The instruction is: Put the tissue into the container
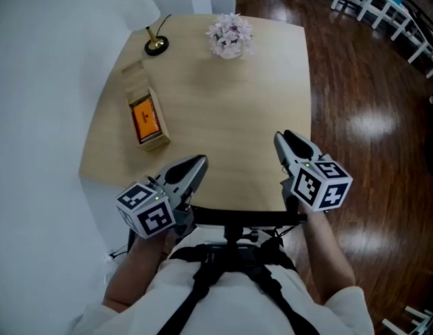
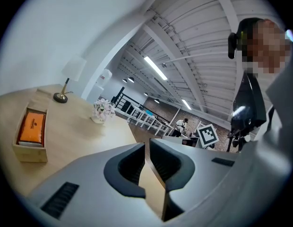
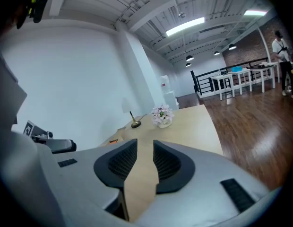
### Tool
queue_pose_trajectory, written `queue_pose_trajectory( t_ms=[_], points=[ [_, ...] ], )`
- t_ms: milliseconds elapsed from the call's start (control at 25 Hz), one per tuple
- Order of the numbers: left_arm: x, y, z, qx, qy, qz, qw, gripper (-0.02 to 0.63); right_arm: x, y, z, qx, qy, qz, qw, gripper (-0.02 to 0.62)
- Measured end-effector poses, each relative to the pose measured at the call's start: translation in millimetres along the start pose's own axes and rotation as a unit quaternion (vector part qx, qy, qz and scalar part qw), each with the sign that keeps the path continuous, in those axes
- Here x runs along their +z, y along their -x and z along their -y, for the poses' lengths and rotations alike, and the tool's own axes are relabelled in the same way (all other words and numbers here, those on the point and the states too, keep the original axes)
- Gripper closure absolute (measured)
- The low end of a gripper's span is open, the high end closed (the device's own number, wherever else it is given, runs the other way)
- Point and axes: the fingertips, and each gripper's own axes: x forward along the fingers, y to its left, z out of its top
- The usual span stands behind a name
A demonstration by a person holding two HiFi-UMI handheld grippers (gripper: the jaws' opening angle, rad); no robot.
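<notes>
An orange tissue pack (image 1: 144,119) lies inside an open wooden box (image 1: 155,143) on the left part of the light wood table (image 1: 230,117). The left gripper view shows the pack (image 2: 31,126) in the box (image 2: 29,152) at far left. My left gripper (image 1: 202,160) hovers over the table's near edge, to the right of and nearer than the box; its jaws (image 2: 147,145) stand almost together with nothing between them. My right gripper (image 1: 281,137) hangs near the table's right edge, its jaws (image 3: 145,143) a little apart and empty.
A small pot of pale flowers (image 1: 230,35) stands at the far middle of the table, and a brass lamp base (image 1: 156,45) at the far left. A white wall runs along the table's left side. Dark wooden floor (image 1: 370,117) lies to the right.
</notes>
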Motion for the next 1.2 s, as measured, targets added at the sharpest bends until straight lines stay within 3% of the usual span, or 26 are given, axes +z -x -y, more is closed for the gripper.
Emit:
queue_pose_trajectory(
  t_ms=[480, 1200],
  points=[
    [-8, 2, 13, -0.022, -0.003, -0.016, 0.9996, 0.583, -11, 18, -7, -0.004, -0.006, 0.016, 1.000, 0.505],
    [-15, 19, 14, -0.012, -0.015, -0.019, 0.9996, 0.583, -34, 34, -35, 0.006, 0.017, 0.017, 1.000, 0.506]
  ],
)
